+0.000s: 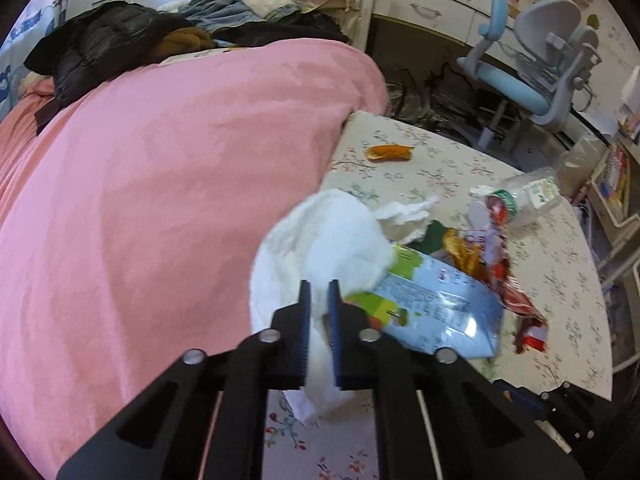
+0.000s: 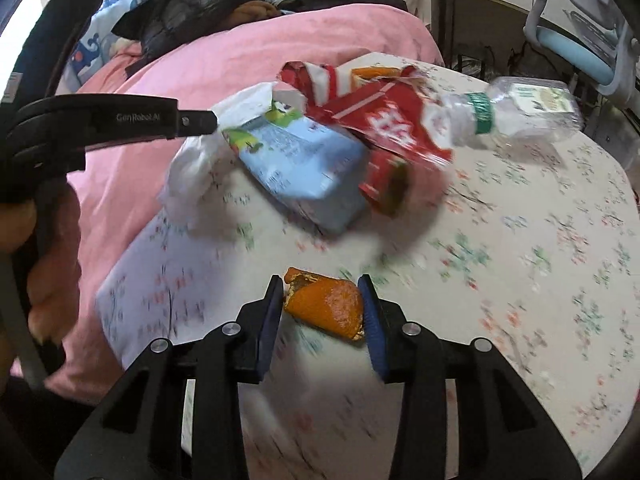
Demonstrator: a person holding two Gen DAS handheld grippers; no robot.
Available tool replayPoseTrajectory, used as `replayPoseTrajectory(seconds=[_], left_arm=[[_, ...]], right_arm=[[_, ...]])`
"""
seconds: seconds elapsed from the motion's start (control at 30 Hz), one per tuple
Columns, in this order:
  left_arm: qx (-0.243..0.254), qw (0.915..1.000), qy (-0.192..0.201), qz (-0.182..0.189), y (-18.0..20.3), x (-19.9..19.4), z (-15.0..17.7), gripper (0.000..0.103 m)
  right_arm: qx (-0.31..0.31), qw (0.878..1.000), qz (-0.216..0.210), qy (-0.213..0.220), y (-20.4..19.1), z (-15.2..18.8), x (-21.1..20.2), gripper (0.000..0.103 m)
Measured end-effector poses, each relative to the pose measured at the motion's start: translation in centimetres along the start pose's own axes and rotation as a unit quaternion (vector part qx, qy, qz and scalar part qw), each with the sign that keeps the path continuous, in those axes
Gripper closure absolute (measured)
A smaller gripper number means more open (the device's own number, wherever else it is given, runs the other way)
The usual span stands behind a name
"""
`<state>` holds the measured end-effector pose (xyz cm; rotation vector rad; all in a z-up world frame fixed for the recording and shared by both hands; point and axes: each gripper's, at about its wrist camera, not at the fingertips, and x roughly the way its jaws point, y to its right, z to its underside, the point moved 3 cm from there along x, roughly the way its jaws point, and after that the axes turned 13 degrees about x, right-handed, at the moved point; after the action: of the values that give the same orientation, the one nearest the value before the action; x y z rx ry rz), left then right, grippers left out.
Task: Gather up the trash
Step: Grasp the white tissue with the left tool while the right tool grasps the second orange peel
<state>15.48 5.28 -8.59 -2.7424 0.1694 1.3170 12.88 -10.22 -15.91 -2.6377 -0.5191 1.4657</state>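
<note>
White tissue (image 1: 320, 248) is what we are pinching in our nearly closed left gripper (image 1: 319, 332), beside the blue carton (image 1: 436, 308) on the floral tabletop (image 1: 552, 280). We are clamping an orange peel (image 2: 326, 304) in the partly closed right gripper (image 2: 322, 312), near the red wrapper (image 2: 384, 120) and plastic bottle (image 2: 520, 108).

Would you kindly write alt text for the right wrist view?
The right gripper grips an orange peel above a floral tablecloth. Beyond lie a blue carton, red wrapper and plastic bottle; the left gripper holds white tissue.
</note>
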Motion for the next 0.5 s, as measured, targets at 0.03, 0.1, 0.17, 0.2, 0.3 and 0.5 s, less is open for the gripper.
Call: replayPoseTrajectory(seconds=[0.03, 0.1, 0.17, 0.2, 0.3, 0.5], left_arm=[[0.002, 1.0000, 0.003, 0.005, 0.2, -0.3, 0.0, 0.097], [0.003, 0.9997, 0.014, 0.021, 0.7, -1.3, 0.1, 0.097], [0.002, 0.9989, 0.026, 0.038, 1.2, -2.3, 0.1, 0.097], [0.002, 0.9984, 0.032, 0.046, 1.4, -2.9, 0.2, 0.097], [0.003, 0.9966, 0.045, 0.069, 2.3, -4.4, 0.6, 0.097], [0.015, 0.9968, 0.054, 0.057, 2.7, -6.1, 1.5, 0.097]], right_arm=[[-0.001, 1.000, 0.001, -0.002, 0.4, 0.2, -0.6, 0.067], [-0.006, 1.000, 0.003, -0.008, 1.1, 0.5, -1.9, 0.067], [-0.013, 1.000, 0.006, -0.010, 1.9, 0.7, -3.3, 0.067], [-0.016, 1.000, 0.007, -0.011, 2.2, 1.0, -3.9, 0.067], [-0.023, 1.000, 0.012, -0.012, 3.4, 1.6, -5.7, 0.067], [0.010, 1.000, 0.009, -0.016, 6.3, 2.9, -6.6, 0.067]])
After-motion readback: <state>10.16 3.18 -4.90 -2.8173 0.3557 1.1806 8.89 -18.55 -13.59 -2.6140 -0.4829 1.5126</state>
